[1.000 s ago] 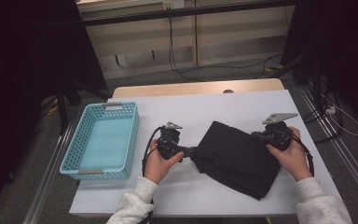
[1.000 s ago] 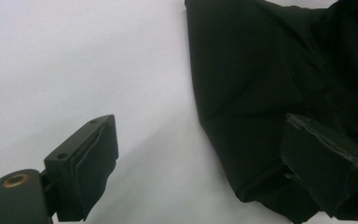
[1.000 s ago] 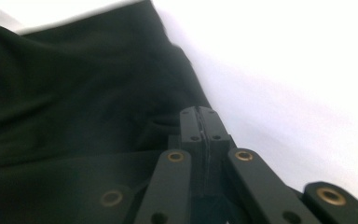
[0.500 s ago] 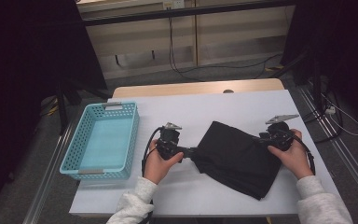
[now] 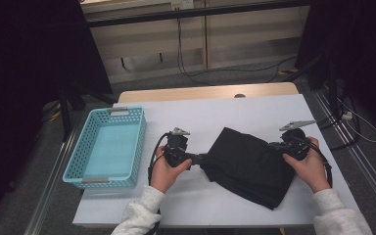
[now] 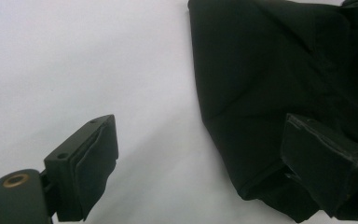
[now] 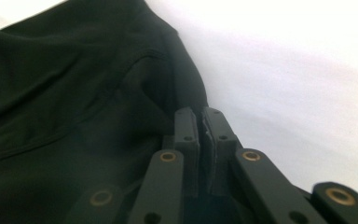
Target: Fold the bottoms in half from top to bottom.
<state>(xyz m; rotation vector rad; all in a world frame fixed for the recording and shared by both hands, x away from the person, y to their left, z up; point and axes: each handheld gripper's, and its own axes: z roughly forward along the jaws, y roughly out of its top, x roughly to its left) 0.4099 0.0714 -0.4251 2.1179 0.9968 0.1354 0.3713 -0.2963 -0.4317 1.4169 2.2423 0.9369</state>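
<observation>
a folded black garment (image 5: pixel 252 164) lies on the white table (image 5: pixel 215 115), toward its right edge and nearer the front edge than the back. the left gripper (image 5: pixel 203 157) sits at the garment's left edge with its jaws spread wide; in the left gripper view one jaw is over bare table, the other over the cloth. the right gripper (image 5: pixel 275 145) is at the garment's right corner, its jaws having just closed, pressed together and pinching the cloth's edge. a light blue basket (image 5: pixel 85 166) stands near the table's left edge, well apart from the garment.
</observation>
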